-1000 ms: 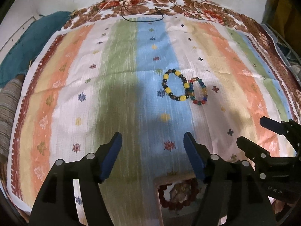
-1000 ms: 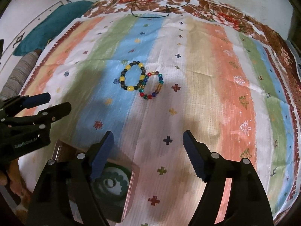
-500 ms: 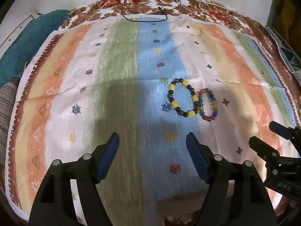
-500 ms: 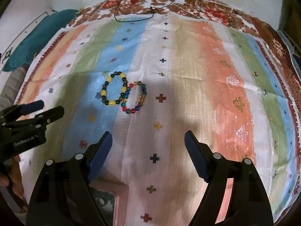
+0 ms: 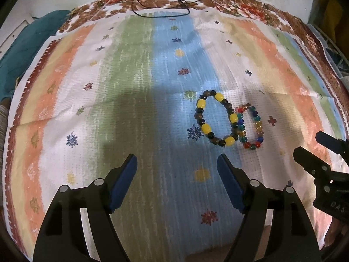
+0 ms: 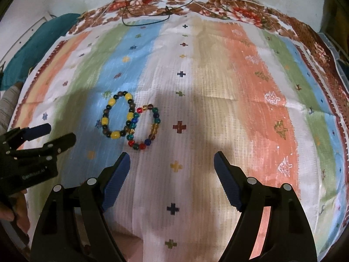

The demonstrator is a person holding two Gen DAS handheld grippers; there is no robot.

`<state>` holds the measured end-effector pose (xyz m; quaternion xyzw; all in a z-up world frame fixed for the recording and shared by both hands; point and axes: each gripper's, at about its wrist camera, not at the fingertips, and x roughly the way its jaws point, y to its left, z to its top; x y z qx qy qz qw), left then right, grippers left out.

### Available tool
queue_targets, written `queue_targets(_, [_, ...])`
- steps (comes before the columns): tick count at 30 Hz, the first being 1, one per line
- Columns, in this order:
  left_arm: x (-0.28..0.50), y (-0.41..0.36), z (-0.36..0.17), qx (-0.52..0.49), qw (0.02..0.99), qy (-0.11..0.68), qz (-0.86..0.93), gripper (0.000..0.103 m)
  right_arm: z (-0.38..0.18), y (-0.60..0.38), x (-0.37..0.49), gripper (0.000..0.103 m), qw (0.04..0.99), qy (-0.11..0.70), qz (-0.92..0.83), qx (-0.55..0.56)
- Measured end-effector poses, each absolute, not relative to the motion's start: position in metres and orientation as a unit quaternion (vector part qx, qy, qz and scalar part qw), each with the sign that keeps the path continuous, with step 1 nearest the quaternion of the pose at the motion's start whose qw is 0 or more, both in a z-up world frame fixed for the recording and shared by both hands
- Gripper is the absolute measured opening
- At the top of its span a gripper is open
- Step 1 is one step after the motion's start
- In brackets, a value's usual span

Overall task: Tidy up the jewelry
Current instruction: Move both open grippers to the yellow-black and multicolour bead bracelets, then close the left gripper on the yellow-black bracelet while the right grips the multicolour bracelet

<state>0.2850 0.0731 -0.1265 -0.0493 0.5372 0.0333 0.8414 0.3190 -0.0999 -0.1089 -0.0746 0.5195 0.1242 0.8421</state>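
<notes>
Two bead bracelets lie touching on the striped cloth. The yellow-and-dark bracelet (image 5: pixel 204 105) (image 6: pixel 111 102) is on the blue stripe. The multicoloured glass bracelet (image 5: pixel 259 128) (image 6: pixel 155 121) lies to its right. My left gripper (image 5: pixel 177 163) is open and empty, just short and left of the yellow bracelet; it also shows at the left of the right wrist view (image 6: pixel 55 133). My right gripper (image 6: pixel 172 160) is open and empty, short and right of the multicoloured bracelet; it also shows at the right of the left wrist view (image 5: pixel 312 144).
A thin black cord (image 5: pixel 161 11) (image 6: pixel 148 19) lies looped at the cloth's far floral border. A teal cushion (image 5: pixel 24 50) (image 6: pixel 37 43) sits beyond the far left edge. A box corner (image 5: pixel 218 254) peeks at the near edge below my left gripper.
Both grippers moved forward toward the bracelets, which now look larger and nearer. The jewelry box with bracelets in it has slid nearly out of view beneath the fingers. The bracelets themselves did not move.
</notes>
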Motion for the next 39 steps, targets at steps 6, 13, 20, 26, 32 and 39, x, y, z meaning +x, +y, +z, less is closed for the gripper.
queue_targets(6, [0.299, 0.078, -0.134, -0.062, 0.839, 0.539, 0.028, 0.075, -0.122, -0.099, 0.332, 0.079, 0.837, 0.530, 0.114, -0.071])
queue_targets(13, [0.319, 0.077, -0.144, -0.072, 0.838, 0.541, 0.017, 0.075, -0.130, -0.099, 0.348, 0.079, 0.835, 0.536, 0.107, -0.065])
queue_targets(20, [0.339, 0.069, -0.160, -0.063, 0.836, 0.546, 0.003, 0.075, -0.142, -0.095, 0.361, 0.079, 0.831, 0.541, 0.103, -0.071])
queue_targets(26, [0.347, 0.069, -0.173, -0.053, 0.828, 0.558, -0.011, 0.075, -0.148, -0.086, 0.369, 0.079, 0.828, 0.544, 0.108, -0.081])
queue_targets(32, [0.347, 0.067, -0.174, -0.038, 0.832, 0.553, -0.008, 0.075, -0.156, -0.084, 0.371, 0.079, 0.824, 0.549, 0.105, -0.089])
queue_targets(39, [0.345, 0.065, -0.176, -0.016, 0.837, 0.546, 0.000, 0.059, -0.160, -0.083, 0.373, 0.066, 0.823, 0.551, 0.105, -0.091])
